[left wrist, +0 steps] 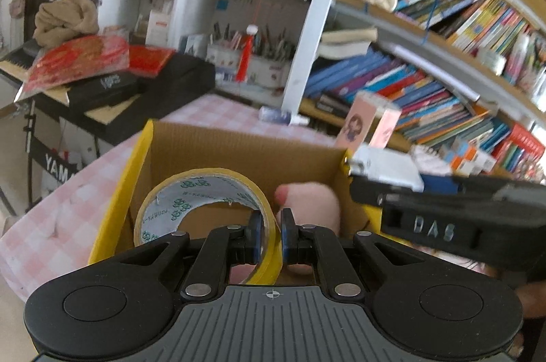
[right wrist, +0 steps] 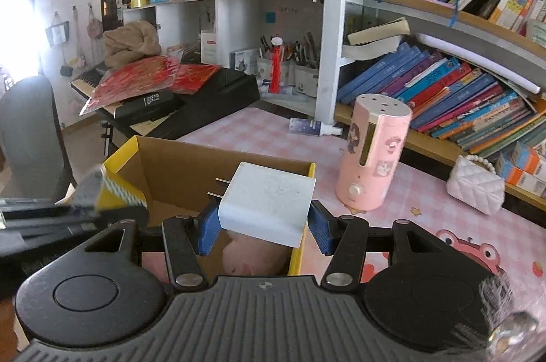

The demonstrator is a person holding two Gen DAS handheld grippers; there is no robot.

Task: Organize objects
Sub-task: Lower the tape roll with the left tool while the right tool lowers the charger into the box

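My left gripper is shut on the rim of a yellow tape roll and holds it over the open cardboard box with yellow edges. A pink soft toy lies inside the box. My right gripper is shut on a white plug charger, its prongs pointing left, above the right side of the same box. The pink toy shows below the charger. The right gripper's body shows at the right of the left wrist view.
The box stands on a pink checked tablecloth. A pink cylindrical humidifier stands right of the box, a white quilted purse farther right, a small tube behind. Bookshelves rise at the right, a keyboard with clutter at the left.
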